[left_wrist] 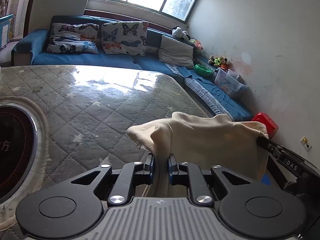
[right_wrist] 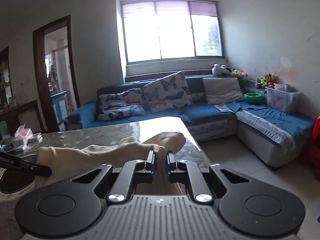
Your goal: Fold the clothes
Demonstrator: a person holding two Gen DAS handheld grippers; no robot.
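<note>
The cream garment hangs lifted over the table's right edge, pinched at separate edges by the left tongs and right tongs. It looks soft, light and floppy; hem corners suit gripping best.

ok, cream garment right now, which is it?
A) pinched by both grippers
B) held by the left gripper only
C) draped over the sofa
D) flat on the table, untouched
A: the cream garment is pinched in the left gripper and the right gripper, stretched between them above the table.
</note>
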